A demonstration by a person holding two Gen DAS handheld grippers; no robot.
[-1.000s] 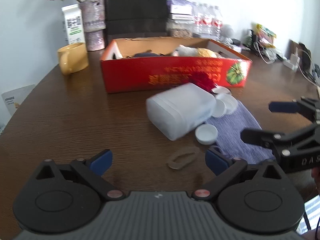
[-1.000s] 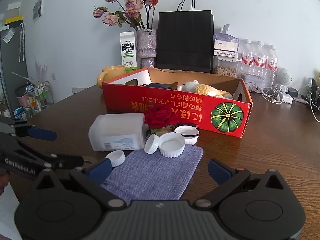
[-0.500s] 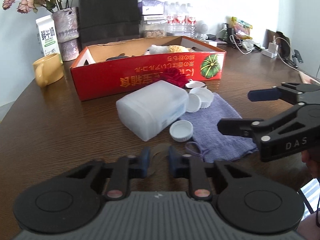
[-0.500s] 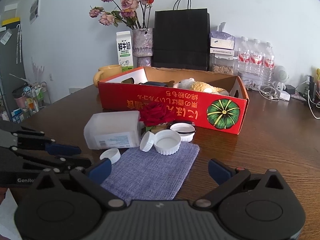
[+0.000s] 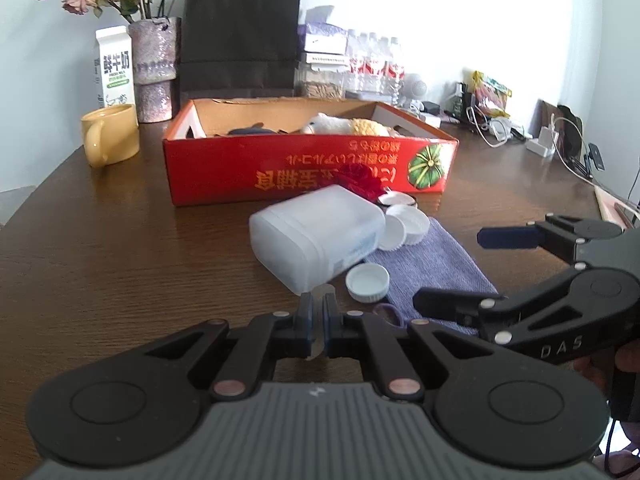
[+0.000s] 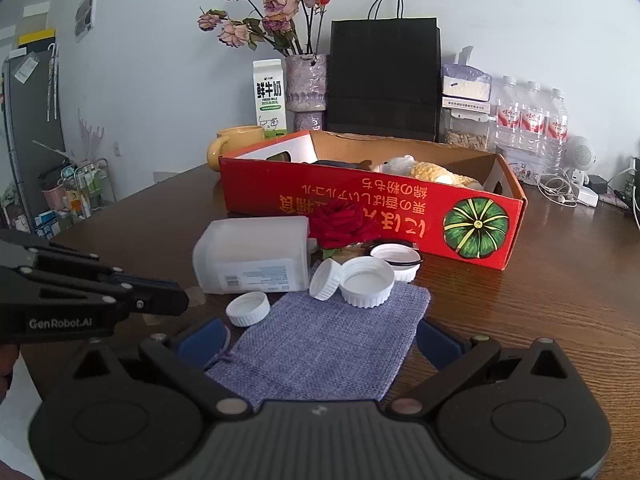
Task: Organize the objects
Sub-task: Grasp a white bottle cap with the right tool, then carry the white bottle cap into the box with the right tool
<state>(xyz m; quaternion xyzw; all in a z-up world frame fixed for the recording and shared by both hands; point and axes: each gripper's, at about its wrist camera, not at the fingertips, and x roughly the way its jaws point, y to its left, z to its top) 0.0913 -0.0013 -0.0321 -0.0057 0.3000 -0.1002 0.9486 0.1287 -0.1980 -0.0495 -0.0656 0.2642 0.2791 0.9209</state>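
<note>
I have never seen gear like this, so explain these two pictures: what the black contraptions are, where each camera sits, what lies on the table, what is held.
No robot here: a person holds two black two-finger grippers, each with a wide-angle camera looking forward. One picture is from the left gripper, the other from the right gripper. On the dark wooden table lie a red cardboard box, a translucent white plastic container on its side, white screw caps, a red rose and a purple-grey fabric pouch. The left gripper is shut on a thin translucent loop; the right gripper is open and empty.
</note>
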